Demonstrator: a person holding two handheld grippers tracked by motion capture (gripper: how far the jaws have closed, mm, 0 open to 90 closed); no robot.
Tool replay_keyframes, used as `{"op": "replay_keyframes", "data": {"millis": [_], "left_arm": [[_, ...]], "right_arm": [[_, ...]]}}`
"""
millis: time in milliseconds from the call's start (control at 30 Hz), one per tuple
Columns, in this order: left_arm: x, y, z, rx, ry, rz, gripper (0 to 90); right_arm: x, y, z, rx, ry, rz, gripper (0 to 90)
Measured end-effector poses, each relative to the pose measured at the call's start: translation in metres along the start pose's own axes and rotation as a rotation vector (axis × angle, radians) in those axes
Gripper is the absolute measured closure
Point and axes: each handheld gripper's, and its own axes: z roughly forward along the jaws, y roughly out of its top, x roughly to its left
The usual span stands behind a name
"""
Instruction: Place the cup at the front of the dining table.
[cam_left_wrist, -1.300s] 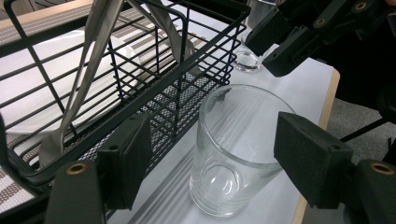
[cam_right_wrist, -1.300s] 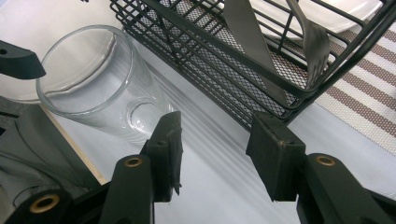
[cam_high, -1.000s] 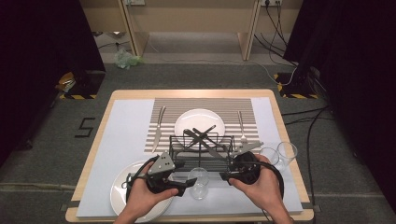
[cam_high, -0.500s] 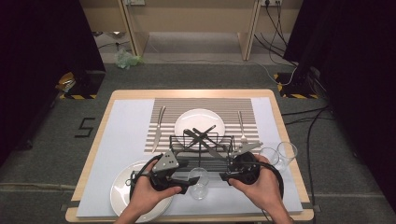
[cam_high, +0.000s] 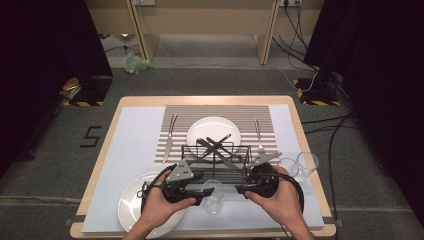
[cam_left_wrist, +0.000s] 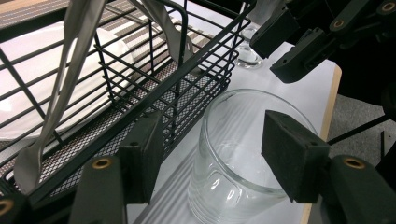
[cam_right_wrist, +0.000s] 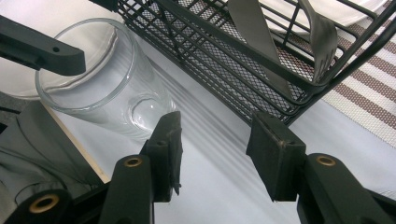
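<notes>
Seen from the high view: clear glass (cam_high: 213, 196) upright on the table (cam_high: 125, 130), long axis vertical, mouth up, just in front of the black wire basket (cam_high: 216, 159) and between the two tools. Left tool (cam_high: 199, 192) reaching in level from the left, held in the left hand (cam_high: 161, 200) above a white plate (cam_high: 131, 205); right tool (cam_high: 239, 189) held level in the right hand (cam_high: 280, 196), aimed left toward the glass; two more glasses (cam_high: 299, 166) well to the right. From the left gripper view: glass (cam_left_wrist: 243, 154) standing between the two black pads (cam_left_wrist: 289, 158), rim up, small gaps either side, jaws just been closing around it but not yet pressing; basket (cam_left_wrist: 140, 93) close beside it on the left, cutlery (cam_left_wrist: 70, 79) leaning inside. From the right gripper view: right tool (cam_right_wrist: 215, 149) moderately wide, holding nothing, bare table between the pads; glass (cam_right_wrist: 102, 84) ahead on the left, tilted in frame with mouth toward upper left; basket (cam_right_wrist: 243, 56) ahead on the right.
</notes>
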Motion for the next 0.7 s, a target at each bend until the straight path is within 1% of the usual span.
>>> {"op": "replay_keyframes", "data": {"millis": [167, 367, 467, 600, 700], "left_arm": [[-0.0002, 0.0006, 0.0043, 0.016, -0.001, 0.006, 42.6], [-0.0002, 0.0019, 0.0079, 0.022, -0.002, 0.009, 46.2], [0.0005, 0.0027, 0.0082, 0.023, -0.006, 0.003, 51.5], [0.0013, 0.0043, 0.0088, 0.028, -0.003, 0.001, 53.9], [0.0014, 0.0057, 0.0099, 0.034, -0.005, 0.005, 56.7]], "right_arm": [[-0.0005, -0.0001, 0.0000, 0.001, -0.001, -0.001, 54.2], [-0.0008, -0.0003, 0.0004, 0.004, -0.001, -0.001, 54.2], [-0.0010, -0.0003, 0.0005, 0.005, -0.001, 0.001, 54.1], [-0.0005, 0.0000, 0.0004, 0.008, 0.002, 0.008, 54.2], [-0.0016, 0.0000, 0.0005, 0.005, 0.000, -0.001, 54.3]]}}
